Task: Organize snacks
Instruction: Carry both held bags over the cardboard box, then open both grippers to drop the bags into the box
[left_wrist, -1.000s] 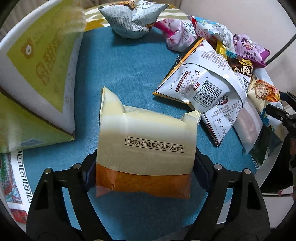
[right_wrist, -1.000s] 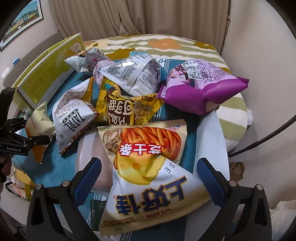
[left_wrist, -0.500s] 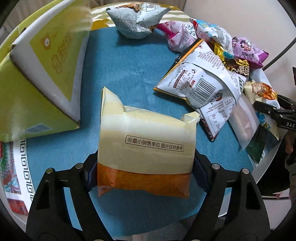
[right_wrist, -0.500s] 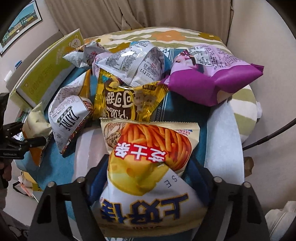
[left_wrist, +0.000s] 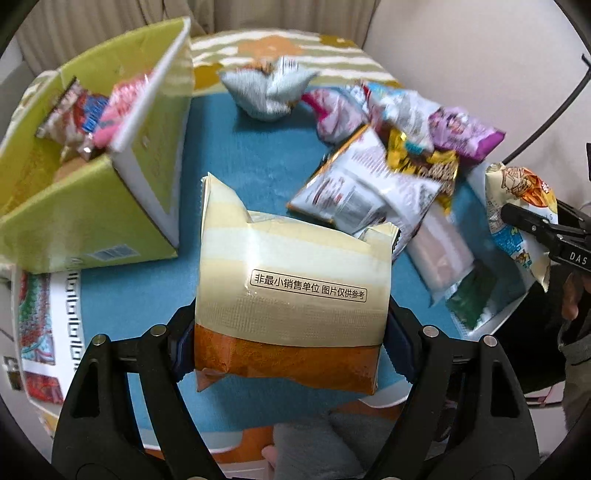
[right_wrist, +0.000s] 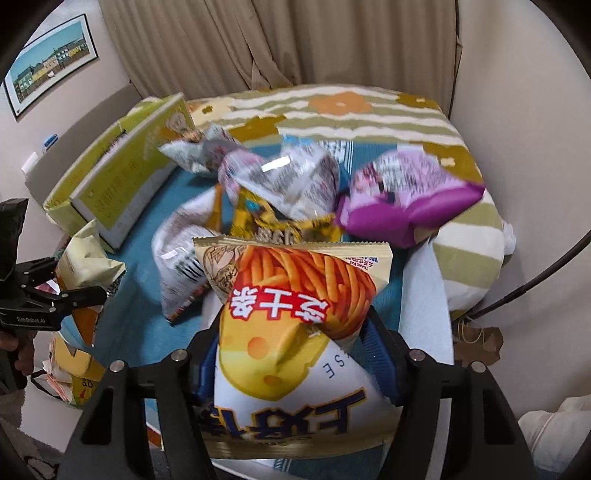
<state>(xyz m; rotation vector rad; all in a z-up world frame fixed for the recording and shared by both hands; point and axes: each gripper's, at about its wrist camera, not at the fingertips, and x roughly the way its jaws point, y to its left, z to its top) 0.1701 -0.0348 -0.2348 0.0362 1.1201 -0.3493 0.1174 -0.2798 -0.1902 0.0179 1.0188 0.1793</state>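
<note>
My left gripper (left_wrist: 291, 343) is shut on a cream and orange snack packet (left_wrist: 295, 266), held up above the blue mat (left_wrist: 240, 158). A green cardboard box (left_wrist: 85, 221) stands open at the left with a few snacks inside. My right gripper (right_wrist: 295, 358) has its jaws closing on a cheese-stick snack bag (right_wrist: 295, 280); the pads press its sides and the bag hangs lifted off the pile. In the right wrist view the left gripper (right_wrist: 74, 295) with its cream packet (right_wrist: 88, 262) shows at the left edge, next to the green box (right_wrist: 122, 184).
A pile of snack bags lies on the mat: a purple bag (right_wrist: 406, 206), a white printed bag (right_wrist: 291, 177), a yellow-brown bag (left_wrist: 424, 166), a grey-white bag (left_wrist: 266, 88). A striped blanket (right_wrist: 332, 107) lies behind. Walls and a curtain close in at the back and right.
The right gripper's jaws closed from wide open onto the cheese-stick bag and lifted it. The left gripper rose with the cream packet, and the box's inside came into view.
</note>
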